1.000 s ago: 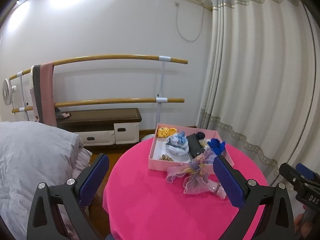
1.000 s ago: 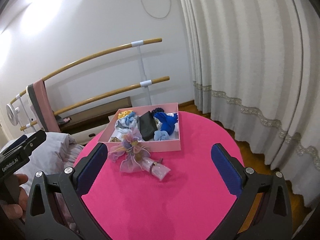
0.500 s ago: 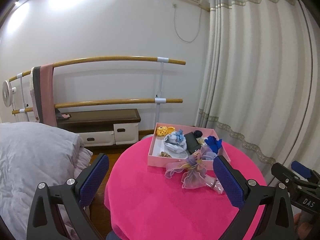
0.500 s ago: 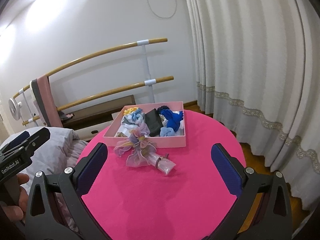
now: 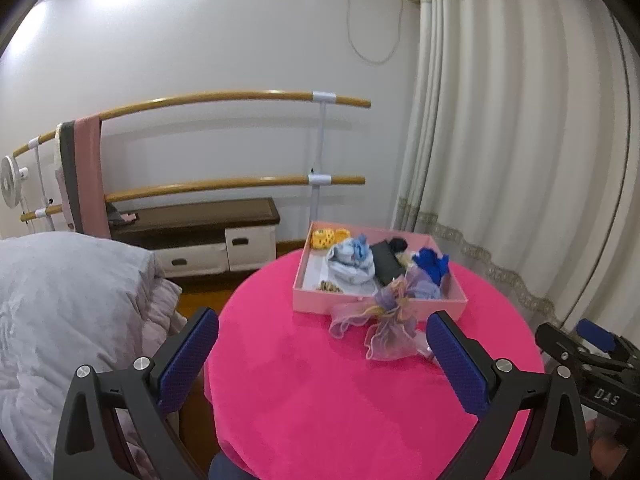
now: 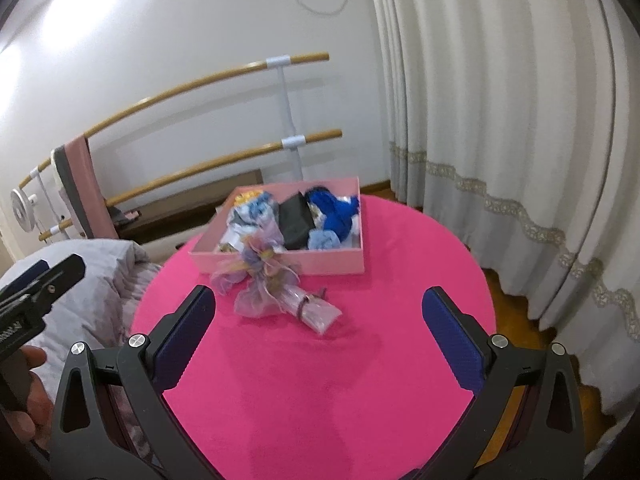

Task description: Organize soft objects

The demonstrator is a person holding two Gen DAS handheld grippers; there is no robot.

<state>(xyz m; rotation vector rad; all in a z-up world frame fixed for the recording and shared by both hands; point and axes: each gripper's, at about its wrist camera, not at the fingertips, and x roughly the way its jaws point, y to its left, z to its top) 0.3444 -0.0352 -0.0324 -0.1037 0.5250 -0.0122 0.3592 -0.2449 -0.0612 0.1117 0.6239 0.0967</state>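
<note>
Both wrist views face the round table (image 5: pixel 320 400) from above.

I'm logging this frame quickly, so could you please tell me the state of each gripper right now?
Left gripper: open, holding nothing, above the pink table.
Right gripper: open, holding nothing, short of the organza bow.

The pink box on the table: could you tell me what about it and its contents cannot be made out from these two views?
- Pink box: floor mostly hidden by piled soft items, both views.
- Small brownish item: too small to identify, left wrist view.
- Near wall: partly covered by the organza ribbon bundle, right wrist view.
- Bundle's wrapped end: behind the left gripper finger.
</note>
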